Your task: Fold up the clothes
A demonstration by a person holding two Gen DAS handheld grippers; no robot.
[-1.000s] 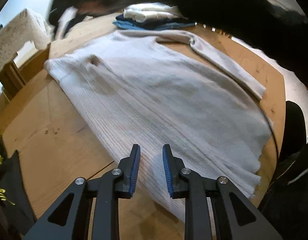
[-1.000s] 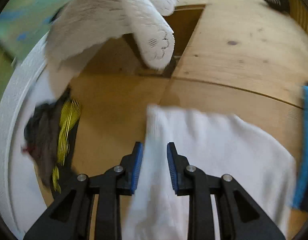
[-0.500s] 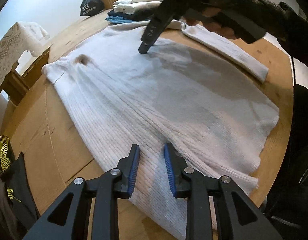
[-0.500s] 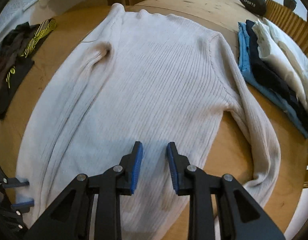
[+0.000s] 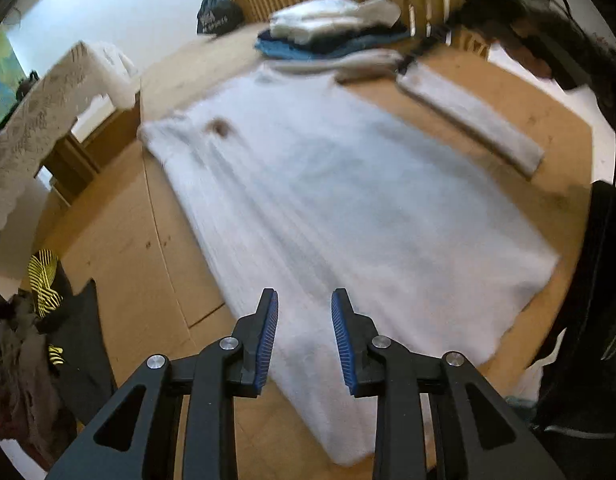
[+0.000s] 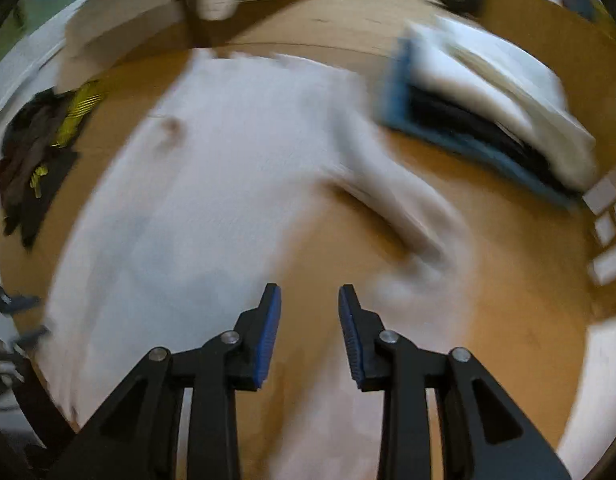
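Sweater (image 5: 332,208) flat — sleeve end (image 5: 472,124) sharp left view | blurred right

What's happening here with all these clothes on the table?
Someone holding a gripper in each hand is folding laundry. A white sweater lies spread flat on the wooden table, not yet folded. Both the left gripper and right gripper are open above it, holding nothing. A stack of folded clothes sits at the far side.

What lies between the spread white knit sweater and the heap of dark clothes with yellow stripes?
Only bare wooden tabletop separates the white knit sweater from the heap of dark clothes with yellow stripes; the left wrist view shows it best.
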